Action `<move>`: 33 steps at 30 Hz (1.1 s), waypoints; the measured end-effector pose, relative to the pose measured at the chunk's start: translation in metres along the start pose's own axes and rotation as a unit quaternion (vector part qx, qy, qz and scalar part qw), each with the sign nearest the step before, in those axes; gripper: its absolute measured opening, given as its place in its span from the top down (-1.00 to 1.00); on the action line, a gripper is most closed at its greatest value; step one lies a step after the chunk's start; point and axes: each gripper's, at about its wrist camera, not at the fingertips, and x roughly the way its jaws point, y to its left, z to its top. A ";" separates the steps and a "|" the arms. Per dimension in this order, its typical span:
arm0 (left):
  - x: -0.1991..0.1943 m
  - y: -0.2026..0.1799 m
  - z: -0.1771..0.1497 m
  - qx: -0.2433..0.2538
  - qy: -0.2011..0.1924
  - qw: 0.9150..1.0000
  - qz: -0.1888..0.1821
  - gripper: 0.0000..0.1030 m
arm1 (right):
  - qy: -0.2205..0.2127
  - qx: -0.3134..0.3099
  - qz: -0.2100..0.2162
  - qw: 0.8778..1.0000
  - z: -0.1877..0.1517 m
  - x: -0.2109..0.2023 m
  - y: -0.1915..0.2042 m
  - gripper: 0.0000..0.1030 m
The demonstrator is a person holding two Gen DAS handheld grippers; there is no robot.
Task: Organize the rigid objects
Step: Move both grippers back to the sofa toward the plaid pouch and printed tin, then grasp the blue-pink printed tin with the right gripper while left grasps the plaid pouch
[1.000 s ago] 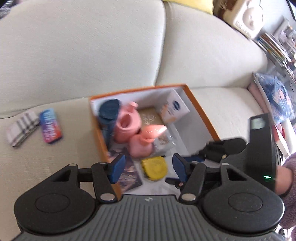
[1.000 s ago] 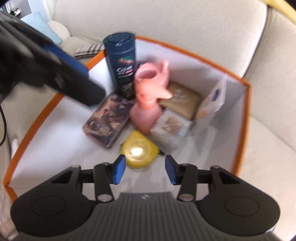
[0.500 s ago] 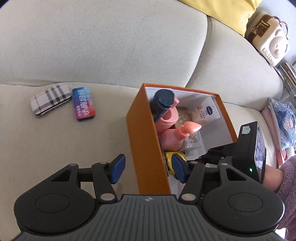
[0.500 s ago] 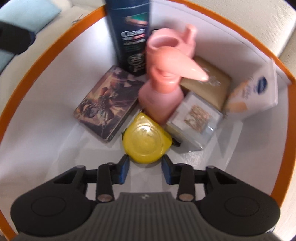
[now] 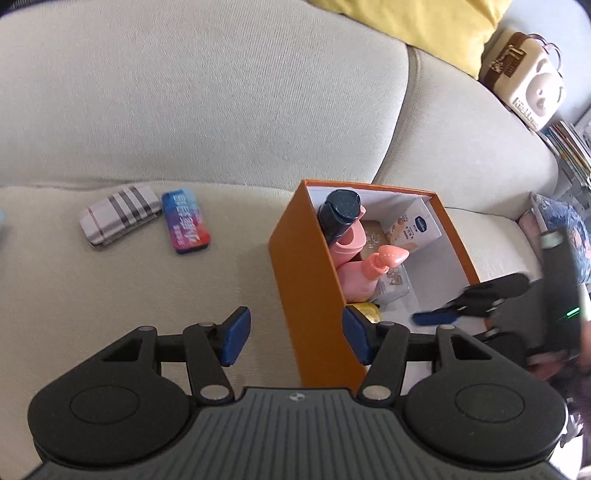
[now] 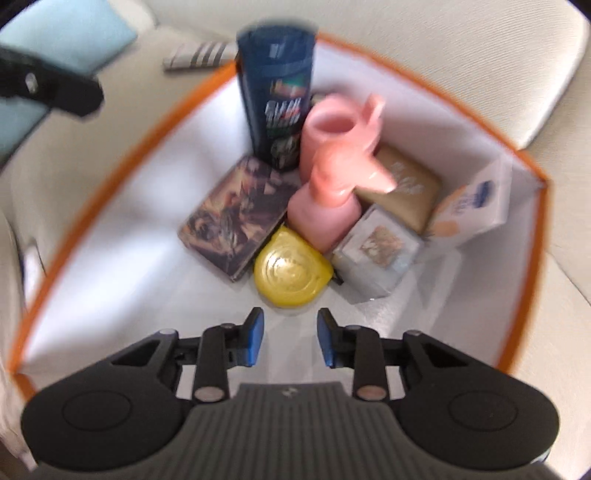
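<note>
Sofa: a cream sofa seat (image 5: 92,295) carries an orange box (image 5: 314,295) with a white inside; a yellow cushion (image 5: 424,29) is seen behind
Loose items: a plaid case (image 5: 118,219) and a blue-red tin (image 5: 186,221) lie side by side on the seat, well apart from the box, to its left
Boxed items: a yellow disc (image 6: 291,273) lies flat on the box floor, touching a dark picture tin (image 6: 240,214) and a pink pump bottle (image 6: 328,203); a dark shampoo bottle (image 6: 277,99) stands behind them
Key relation: the loose tin lies ahead and left of the left claw (image 5: 291,336), long axis running away from it and slightly rightward; this claw is judged the nearer one
Left claw: wide apart, empty, straddling the box's near wall
Right claw: the right claw (image 6: 290,338) is inside the box, just short of the yellow disc, parted, holding and touching nothing
Next move: a reach left to the tin is judged likely
</note>
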 end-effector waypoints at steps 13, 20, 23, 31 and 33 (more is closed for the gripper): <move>-0.039 0.063 0.003 0.032 -0.062 0.997 0.045 -0.22 | -0.155 0.077 0.015 0.985 0.070 -0.081 0.051 0.35; -0.004 0.117 0.028 0.055 -0.057 0.995 0.066 0.00 | -0.142 0.109 0.019 0.984 0.145 -0.014 0.087 0.36; 0.019 0.146 0.045 0.039 -0.055 0.995 0.074 0.00 | -0.120 0.149 0.011 0.981 0.175 0.023 0.088 0.35; 0.082 0.205 0.087 0.039 -0.009 0.997 0.069 -0.07 | -0.068 0.225 -0.017 0.972 0.224 0.098 0.063 0.35; 0.094 0.213 0.094 0.038 -0.002 0.997 0.062 -0.11 | -0.056 0.238 -0.015 0.970 0.229 0.111 0.056 0.35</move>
